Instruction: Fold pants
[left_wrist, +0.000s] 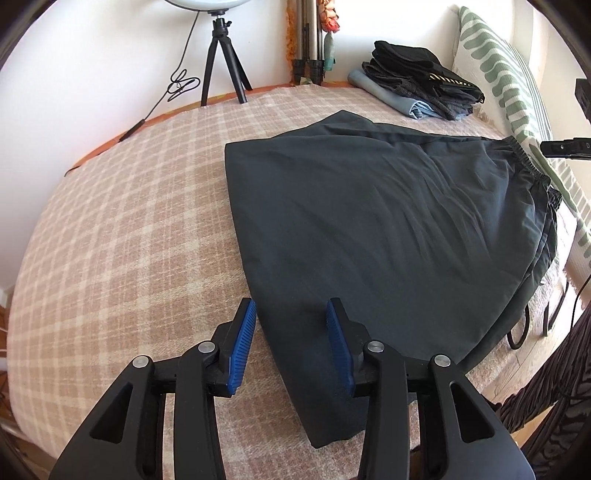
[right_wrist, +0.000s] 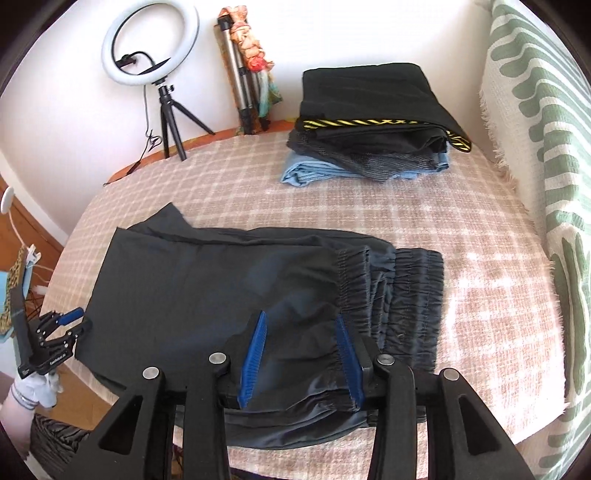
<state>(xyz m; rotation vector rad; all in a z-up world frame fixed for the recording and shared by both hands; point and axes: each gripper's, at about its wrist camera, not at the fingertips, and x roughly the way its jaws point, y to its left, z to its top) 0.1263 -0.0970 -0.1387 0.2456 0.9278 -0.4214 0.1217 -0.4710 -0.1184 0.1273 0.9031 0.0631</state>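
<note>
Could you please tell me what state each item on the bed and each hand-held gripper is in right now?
Pants: folded, lying flat, not gripped.
Left hand-held gripper: open, at the pants' fold edge.
Right hand-held gripper: open, over the waistband.
Clothes stack: folded, piled.
Ring light: unlit.

Dark pants (right_wrist: 192, 280): thin smooth cloth, faint sheen, elastic waistband puckered. Plaid blanket (left_wrist: 122, 206): matt woven cloth, slightly fuzzy. Both grippers, left (left_wrist: 291, 325) and right (right_wrist: 300, 343): matt black plastic, ribbed blue pads (left_wrist: 243, 343), bright metal pins.
</note>
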